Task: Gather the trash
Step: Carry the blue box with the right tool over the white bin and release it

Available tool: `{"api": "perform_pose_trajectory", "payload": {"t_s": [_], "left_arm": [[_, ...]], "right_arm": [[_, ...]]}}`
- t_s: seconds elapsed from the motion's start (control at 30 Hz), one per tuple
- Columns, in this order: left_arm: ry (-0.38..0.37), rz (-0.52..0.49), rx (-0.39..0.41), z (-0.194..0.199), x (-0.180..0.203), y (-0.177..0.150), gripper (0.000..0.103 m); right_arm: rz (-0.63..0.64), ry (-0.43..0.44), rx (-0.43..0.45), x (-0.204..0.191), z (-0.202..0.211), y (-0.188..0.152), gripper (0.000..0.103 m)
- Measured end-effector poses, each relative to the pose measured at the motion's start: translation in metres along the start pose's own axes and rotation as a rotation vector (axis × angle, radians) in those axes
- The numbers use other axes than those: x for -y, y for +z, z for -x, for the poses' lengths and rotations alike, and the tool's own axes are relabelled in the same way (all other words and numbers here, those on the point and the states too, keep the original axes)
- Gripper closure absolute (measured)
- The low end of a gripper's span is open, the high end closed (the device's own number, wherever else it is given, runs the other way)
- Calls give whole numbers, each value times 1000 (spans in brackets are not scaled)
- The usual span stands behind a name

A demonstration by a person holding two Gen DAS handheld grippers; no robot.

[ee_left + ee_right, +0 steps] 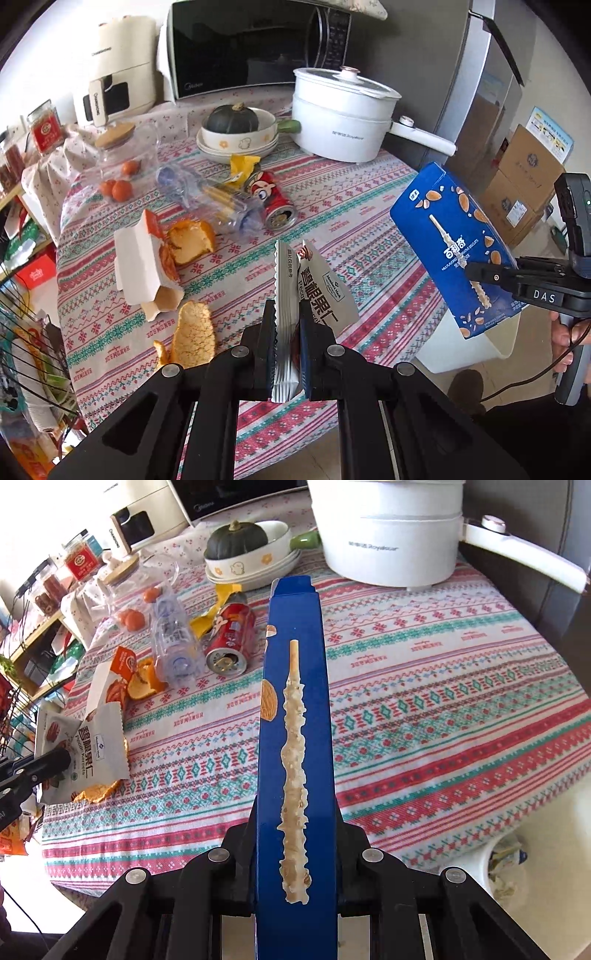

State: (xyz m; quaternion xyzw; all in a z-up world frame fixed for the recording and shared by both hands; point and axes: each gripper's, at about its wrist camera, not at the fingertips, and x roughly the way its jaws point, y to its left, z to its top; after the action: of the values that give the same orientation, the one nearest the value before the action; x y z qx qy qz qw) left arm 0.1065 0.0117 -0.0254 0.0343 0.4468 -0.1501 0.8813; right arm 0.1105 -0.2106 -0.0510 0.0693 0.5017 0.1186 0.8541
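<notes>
The left gripper [288, 325] pinches a silver snack wrapper [314, 291] between its pressed-together fingers. The wrapper stands upright above the tabletop [369, 221], its long axis running away from the camera, and its print reads "Member's Mark" and "Pecan".

The right gripper [295, 834] clamps a blue biscuit box [295, 701] by its narrow sides. The box's long axis points forward and up from the fingers, with its open flap end farthest away. The left wrist view shows it tilted in the air over the tabletop's right edge, with almond pictures, a coated biscuit stick and small English lettering too blurred to read in full. That gripper's body carries the letters "DAS", and a hand [565, 339] grips its handle.

On the patterned cloth just beyond lie orange peel [194, 332], a white and orange carton [140, 266], a crushed clear bottle [218, 201] and a red can [275, 206] on its side, mouth toward the camera.

Farther back sit a dark squash [231, 118] in stacked bowls, a white pot [343, 114] marked "Royalstar", and a microwave [258, 44] marked "Midea".
</notes>
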Motion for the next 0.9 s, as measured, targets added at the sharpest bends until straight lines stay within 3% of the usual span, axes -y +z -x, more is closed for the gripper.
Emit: {"api": "perform_pose_trajectory", "payload": {"t_s": [0.23, 0.37, 0.9], "left_arm": [[-127, -21, 9, -12, 65, 1, 92], [-208, 0, -33, -35, 92, -12, 92], [-355, -155, -129, -101, 227, -16, 92]], "right_arm": [[-64, -46, 45, 46, 34, -13, 79], [-109, -79, 58, 77, 51, -27, 79], [-404, -227, -4, 223, 83, -111, 79]]}}
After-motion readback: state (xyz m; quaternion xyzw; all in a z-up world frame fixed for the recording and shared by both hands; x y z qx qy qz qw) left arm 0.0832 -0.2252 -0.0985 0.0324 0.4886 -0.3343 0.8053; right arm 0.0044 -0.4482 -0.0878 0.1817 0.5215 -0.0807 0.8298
